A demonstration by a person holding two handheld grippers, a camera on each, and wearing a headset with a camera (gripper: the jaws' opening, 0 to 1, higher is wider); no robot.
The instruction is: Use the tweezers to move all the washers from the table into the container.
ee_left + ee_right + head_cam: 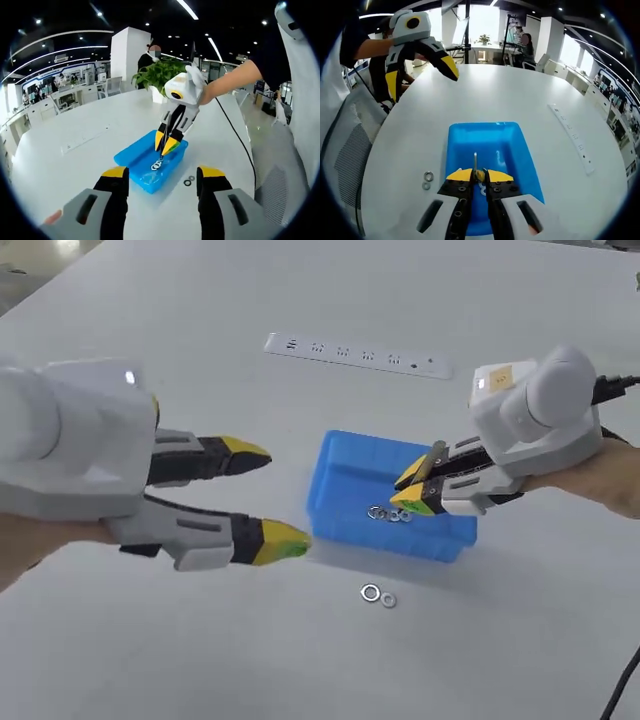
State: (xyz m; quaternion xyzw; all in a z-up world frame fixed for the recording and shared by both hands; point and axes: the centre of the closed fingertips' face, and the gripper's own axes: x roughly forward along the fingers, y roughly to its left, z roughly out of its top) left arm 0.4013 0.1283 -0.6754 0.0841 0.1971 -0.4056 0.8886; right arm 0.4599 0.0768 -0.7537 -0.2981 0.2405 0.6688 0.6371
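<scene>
At the left of the head view the left gripper (pixel 270 497) hovered above the white table (pixel 150 640), its yellow-tipped jaws spread wide with nothing between them. Along the top centre lay a white power strip (pixel 355 353). Just right of centre sat the blue container (pixel 345 475), a shallow rectangular tray, with a small cluster of washers (pixel 390 513) lying on its floor near the lower edge. Below the tray, close to its front wall, two more washers (pixel 377 594) lay side by side on the bare table. At the right the right gripper (pixel 405 490) reached in over the tray, its jaws pressed together on the tweezers (pixel 437 455). In the right gripper view the slim metal tip stuck out past the jaws above the blue floor. Whether the tip held a washer could not be told. In the left gripper view that tip pointed down at the cluster inside the tray.
</scene>
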